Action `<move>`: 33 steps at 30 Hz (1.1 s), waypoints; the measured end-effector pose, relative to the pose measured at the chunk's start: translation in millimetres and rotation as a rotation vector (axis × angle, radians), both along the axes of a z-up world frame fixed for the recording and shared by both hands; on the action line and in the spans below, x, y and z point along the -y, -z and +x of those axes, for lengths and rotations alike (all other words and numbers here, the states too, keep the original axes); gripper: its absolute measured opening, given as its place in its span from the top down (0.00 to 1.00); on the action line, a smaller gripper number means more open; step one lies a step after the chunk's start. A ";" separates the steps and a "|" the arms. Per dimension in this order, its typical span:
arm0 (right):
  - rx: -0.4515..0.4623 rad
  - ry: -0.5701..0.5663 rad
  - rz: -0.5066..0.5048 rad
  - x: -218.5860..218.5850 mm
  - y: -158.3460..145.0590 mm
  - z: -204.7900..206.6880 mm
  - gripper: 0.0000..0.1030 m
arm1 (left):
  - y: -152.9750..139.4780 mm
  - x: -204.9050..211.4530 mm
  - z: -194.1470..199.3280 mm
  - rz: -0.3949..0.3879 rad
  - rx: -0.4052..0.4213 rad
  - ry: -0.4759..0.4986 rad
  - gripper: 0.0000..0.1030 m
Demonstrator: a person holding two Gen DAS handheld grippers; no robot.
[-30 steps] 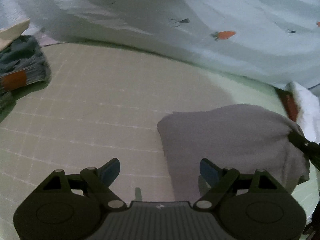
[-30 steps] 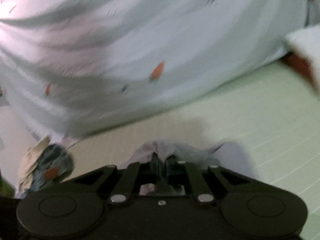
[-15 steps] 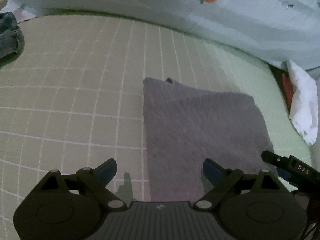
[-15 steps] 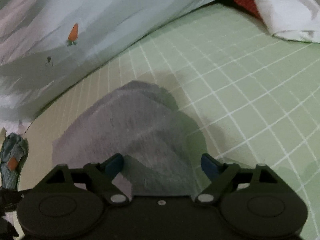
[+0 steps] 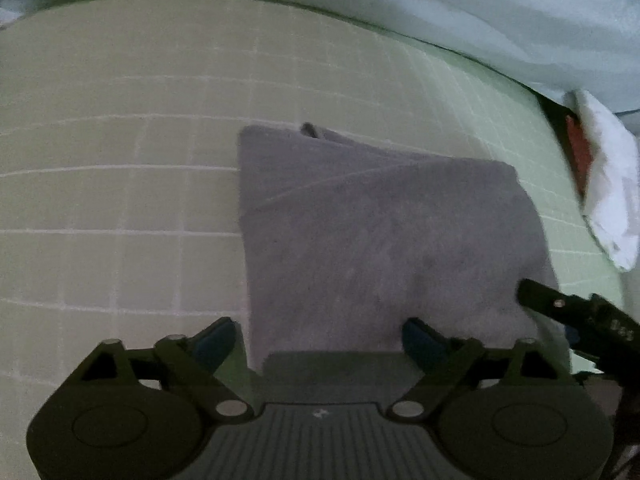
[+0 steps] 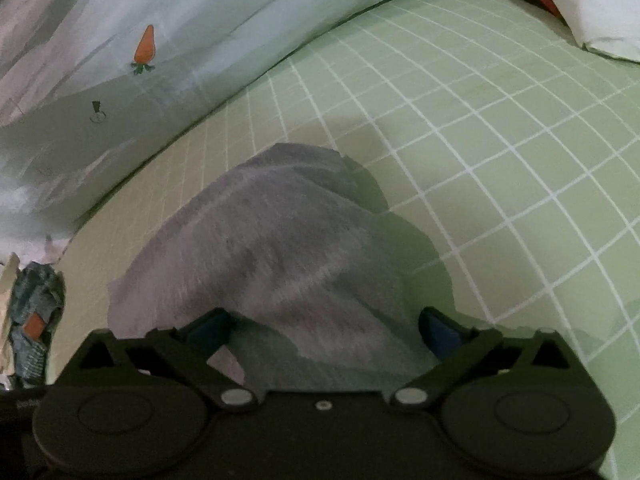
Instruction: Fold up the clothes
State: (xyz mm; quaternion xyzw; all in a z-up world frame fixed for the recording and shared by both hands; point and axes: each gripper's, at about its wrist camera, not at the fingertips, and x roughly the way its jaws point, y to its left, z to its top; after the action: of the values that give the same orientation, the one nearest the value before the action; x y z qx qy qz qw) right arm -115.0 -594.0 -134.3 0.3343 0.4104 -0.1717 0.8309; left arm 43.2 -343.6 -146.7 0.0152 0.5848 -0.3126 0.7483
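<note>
A grey garment (image 5: 384, 240) lies folded into a rough rectangle on the green checked sheet (image 5: 120, 140). My left gripper (image 5: 318, 338) hovers open over its near edge, blue pads spread wide with nothing held. In the right wrist view the same grey garment (image 6: 272, 248) lies in front of my right gripper (image 6: 324, 330), which is open with its pads on either side of the cloth's near corner. A tip of the right gripper (image 5: 536, 294) shows at the garment's right edge in the left wrist view.
A pale blue quilt (image 6: 180, 32) with carrot prints is bunched along the back. A white cloth over something red (image 5: 608, 184) lies at the right. A blue-grey crumpled garment (image 6: 34, 312) sits at the far left.
One second ago my right gripper was shut on the grey garment, lifting it. It has since opened and the garment lies flat; both grippers have come closer to the garment.
</note>
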 end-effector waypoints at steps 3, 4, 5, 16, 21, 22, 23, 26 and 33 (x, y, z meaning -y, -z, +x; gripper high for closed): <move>-0.022 0.013 0.037 -1.6 -0.8 9.8 0.08 | -2.8 4.1 2.9 -0.050 -0.020 0.046 0.64; -0.019 0.014 0.077 -0.6 -1.2 12.4 0.31 | -3.7 5.5 3.9 -0.067 -0.027 0.061 0.69; -0.015 0.015 0.118 0.4 -1.6 14.9 0.49 | -4.7 6.9 4.8 -0.084 -0.033 0.077 0.75; 0.169 0.160 0.180 29.4 -41.6 -20.7 0.74 | -76.0 63.9 -4.0 -0.267 0.042 0.225 0.83; 0.279 0.292 0.134 86.8 -78.3 -51.6 0.74 | -111.2 135.7 -9.2 -0.357 0.054 0.317 0.83; 0.298 0.314 0.114 100.0 -86.3 -57.7 0.74 | -118.8 155.2 -13.0 -0.372 0.065 0.342 0.83; 0.318 0.337 0.095 113.2 -94.3 -63.8 0.74 | -126.3 174.7 -16.7 -0.387 0.077 0.366 0.83; 0.375 0.405 0.035 152.7 -118.3 -82.1 0.74 | -148.6 232.5 -26.4 -0.438 0.104 0.429 0.83; 0.487 0.535 -0.186 268.1 -190.0 -108.7 0.74 | -207.6 386.0 -46.6 -0.602 0.236 0.560 0.82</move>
State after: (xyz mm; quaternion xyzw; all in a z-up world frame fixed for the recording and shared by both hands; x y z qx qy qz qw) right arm -223.7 -862.2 55.7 0.3836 0.0817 -0.3349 0.8567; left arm -3.4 -729.6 60.9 -0.0101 0.3509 -0.6566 0.6676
